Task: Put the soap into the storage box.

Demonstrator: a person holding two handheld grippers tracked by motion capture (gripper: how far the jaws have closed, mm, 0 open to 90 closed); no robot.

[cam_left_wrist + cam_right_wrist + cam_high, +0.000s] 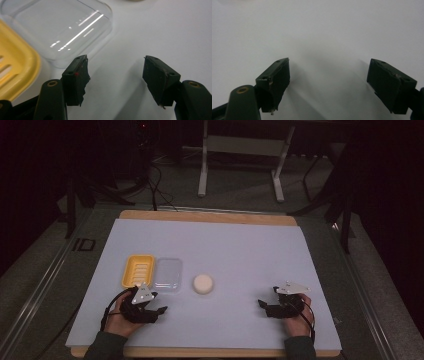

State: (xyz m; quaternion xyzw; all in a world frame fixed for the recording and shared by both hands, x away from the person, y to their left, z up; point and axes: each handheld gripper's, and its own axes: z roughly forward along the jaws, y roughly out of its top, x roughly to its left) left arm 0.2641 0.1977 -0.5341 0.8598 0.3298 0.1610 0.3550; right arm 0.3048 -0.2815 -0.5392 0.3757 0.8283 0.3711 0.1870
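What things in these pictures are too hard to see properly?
- Yellow soap dish: in the left gripper view the picture's left edge cuts it off, so its full shape is hidden.
- Round soap: in the high view it is too small to show any marks or print.
- Clear lid: in the high view the left tongs cover its near edge.
- Room behind the table: too dark in the high view to make out.

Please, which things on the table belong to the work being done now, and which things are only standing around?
Belong to the work:
- yellow soap dish
- clear lid, beside the dish
- round white soap
- left tool, open, near the lid
- right tool, open, over bare table

Only standing around:
- white table cover
- metal stand legs on the floor behind
- cables on the floor
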